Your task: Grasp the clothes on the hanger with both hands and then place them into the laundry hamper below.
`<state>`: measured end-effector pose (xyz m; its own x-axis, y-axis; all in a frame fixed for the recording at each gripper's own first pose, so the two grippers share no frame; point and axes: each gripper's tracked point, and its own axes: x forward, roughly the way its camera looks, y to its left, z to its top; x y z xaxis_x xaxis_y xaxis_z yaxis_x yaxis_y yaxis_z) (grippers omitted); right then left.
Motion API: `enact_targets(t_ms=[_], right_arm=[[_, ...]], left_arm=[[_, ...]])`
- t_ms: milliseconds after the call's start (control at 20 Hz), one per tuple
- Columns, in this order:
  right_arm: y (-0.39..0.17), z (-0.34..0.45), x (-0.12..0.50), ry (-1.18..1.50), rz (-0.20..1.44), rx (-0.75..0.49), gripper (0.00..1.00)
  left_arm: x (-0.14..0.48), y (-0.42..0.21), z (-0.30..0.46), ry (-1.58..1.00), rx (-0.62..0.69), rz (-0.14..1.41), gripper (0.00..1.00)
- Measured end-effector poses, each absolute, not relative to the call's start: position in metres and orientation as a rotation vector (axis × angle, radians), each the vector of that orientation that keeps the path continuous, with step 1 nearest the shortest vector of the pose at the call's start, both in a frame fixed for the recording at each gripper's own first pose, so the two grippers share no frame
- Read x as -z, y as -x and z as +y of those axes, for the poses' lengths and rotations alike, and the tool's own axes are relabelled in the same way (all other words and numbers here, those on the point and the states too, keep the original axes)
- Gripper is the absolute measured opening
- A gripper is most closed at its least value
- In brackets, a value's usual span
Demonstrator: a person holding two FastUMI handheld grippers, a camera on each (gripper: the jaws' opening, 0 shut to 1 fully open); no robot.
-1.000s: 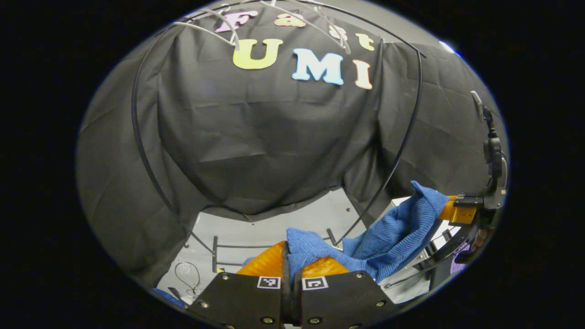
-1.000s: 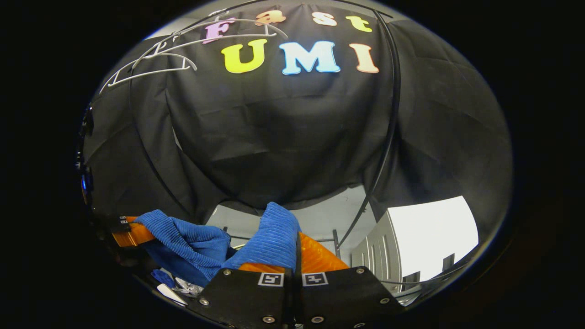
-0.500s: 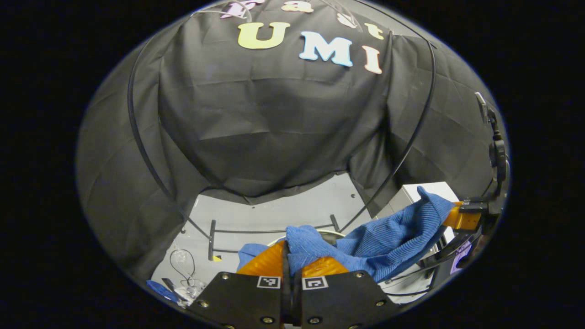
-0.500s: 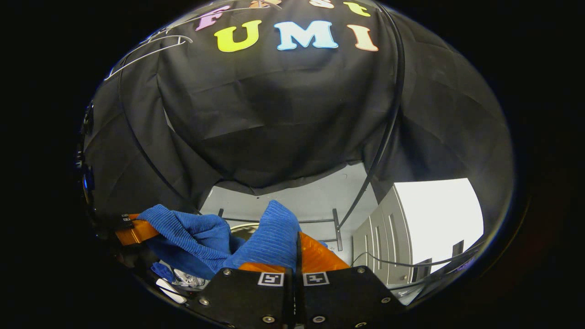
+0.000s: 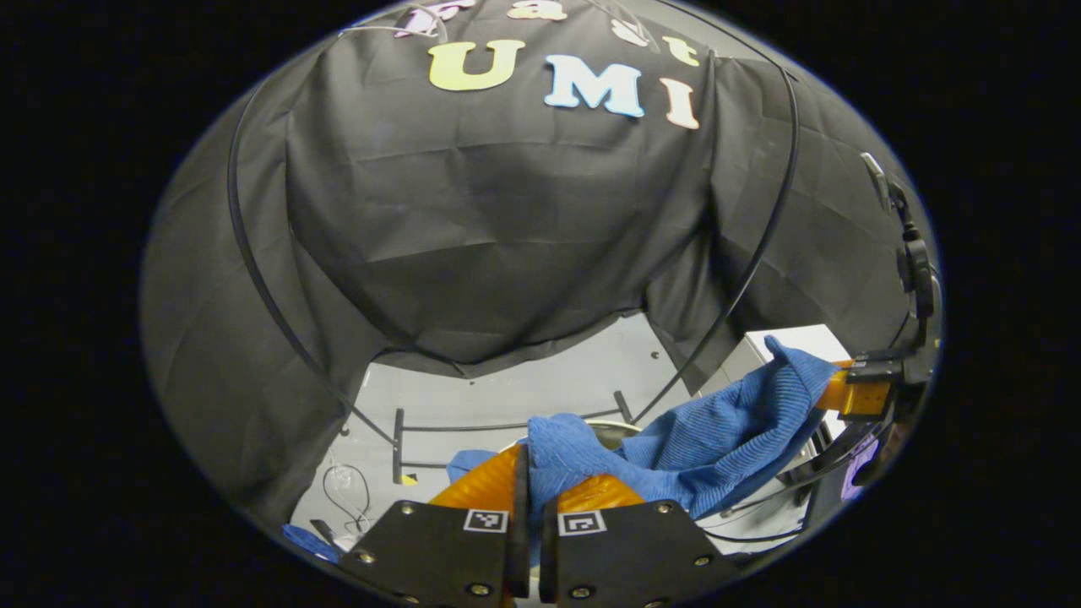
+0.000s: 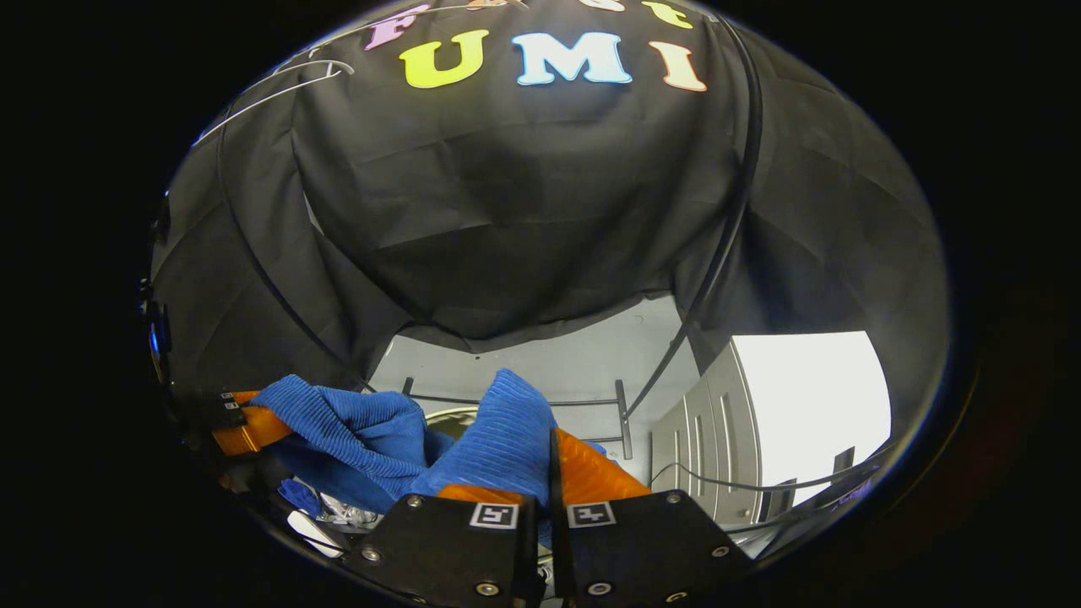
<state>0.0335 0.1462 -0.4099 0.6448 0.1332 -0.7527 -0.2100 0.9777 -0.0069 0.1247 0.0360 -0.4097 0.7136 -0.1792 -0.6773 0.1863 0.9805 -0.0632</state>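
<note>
So that the blue cloth [image 5: 718, 431] hangs spread between them above the hamper, I have left claw [image 5: 528, 481] and right claw [image 6: 549, 473] each clamped on an end.

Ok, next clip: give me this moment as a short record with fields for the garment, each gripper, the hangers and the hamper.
garment: blue ribbed cloth, off the hangers, slung between the two grippers
left gripper: shut on one end of the cloth
right gripper: shut on the other end
hangers: bare, at the top of the right gripper view
hamper: a pale curved rim shows behind the cloth; cannot tell more
</note>
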Motion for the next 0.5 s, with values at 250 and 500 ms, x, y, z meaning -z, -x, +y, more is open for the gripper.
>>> enact_targets(t_ms=[250,500], right_arm=[[-0.025,0.140,0.411,0.140,0.889,-0.215,0.22],[-0.016,0.142,0.406,0.111,0.923,-0.212,0.82]], left_arm=[[0.423,-0.113,0.047,-0.009,0.155,0.790,0.21],[0.428,-0.103,0.051,-0.006,0.163,0.818,0.77]])
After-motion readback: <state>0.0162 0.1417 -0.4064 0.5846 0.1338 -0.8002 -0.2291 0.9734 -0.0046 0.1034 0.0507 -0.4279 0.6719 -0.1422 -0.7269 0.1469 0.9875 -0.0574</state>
